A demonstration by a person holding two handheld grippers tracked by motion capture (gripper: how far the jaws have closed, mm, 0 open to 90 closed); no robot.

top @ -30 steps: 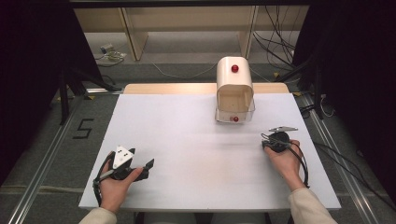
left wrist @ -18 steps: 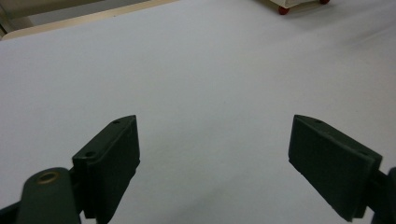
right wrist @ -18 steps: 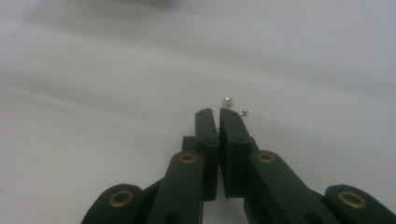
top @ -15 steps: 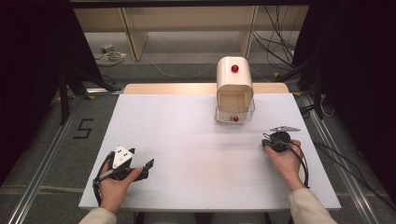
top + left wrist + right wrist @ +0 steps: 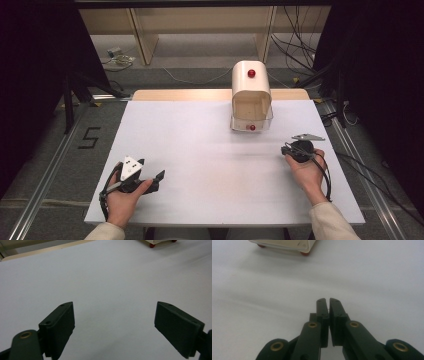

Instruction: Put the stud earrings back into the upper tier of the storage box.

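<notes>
Left hand-held gripper, lower left, gapes empty; right hand-held gripper, closed on nothing, sits below what looks like a cream bread bin on the counter.

A lab: bare white table, loose floor cables, dark curtains.

grey carpet floor, wooden shelving behind, cables, dark sides.

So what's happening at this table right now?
A person holds a gripper in each hand over a white table. The left gripper is open with nothing between its jaws; the right gripper is shut and empty. Neither touches the cream box with red knobs standing farther back, nearer the right gripper.
</notes>
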